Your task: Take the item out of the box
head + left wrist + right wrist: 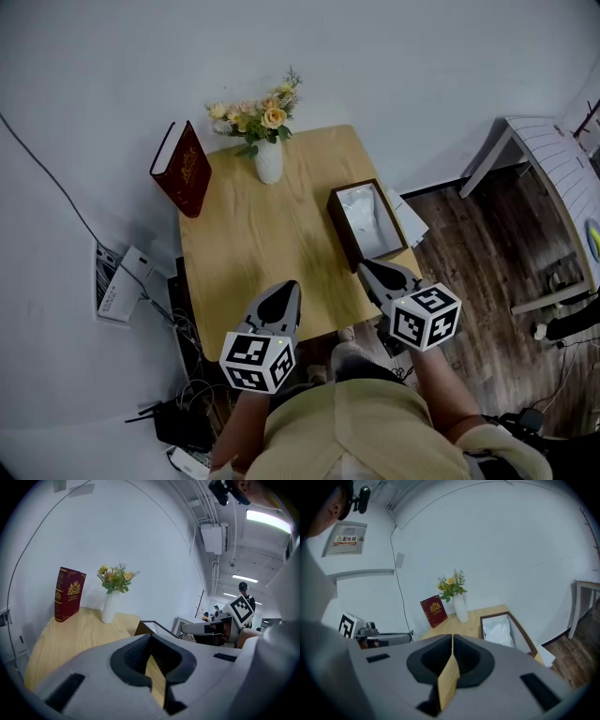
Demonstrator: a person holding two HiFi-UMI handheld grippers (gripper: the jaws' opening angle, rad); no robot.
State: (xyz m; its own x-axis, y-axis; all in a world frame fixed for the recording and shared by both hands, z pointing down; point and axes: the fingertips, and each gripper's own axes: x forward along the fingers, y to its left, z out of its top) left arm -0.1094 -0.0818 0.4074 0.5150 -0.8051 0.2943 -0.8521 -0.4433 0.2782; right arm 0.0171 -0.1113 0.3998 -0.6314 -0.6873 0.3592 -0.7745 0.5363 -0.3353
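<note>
Two grippers hover side by side over the near edge of the wooden table [253, 244], both pointing away from the person and tipped slightly down. The left gripper [284, 289] has its jaws closed tip to tip with nothing between them, and it sits over bare table. The right gripper [368, 270] is also closed and empty, and its tips are just beside the near end of the box [340, 228].

That dark, lidless box lies by the table's right edge with its long side running near to far. A white item [367, 217] lies inside and fills most of the box, lengthwise along it. Farther back stands a white vase [269, 161] of yellow flowers [258, 114]. Left of it a red book [184, 171] stands upright at the far left corner.
</note>
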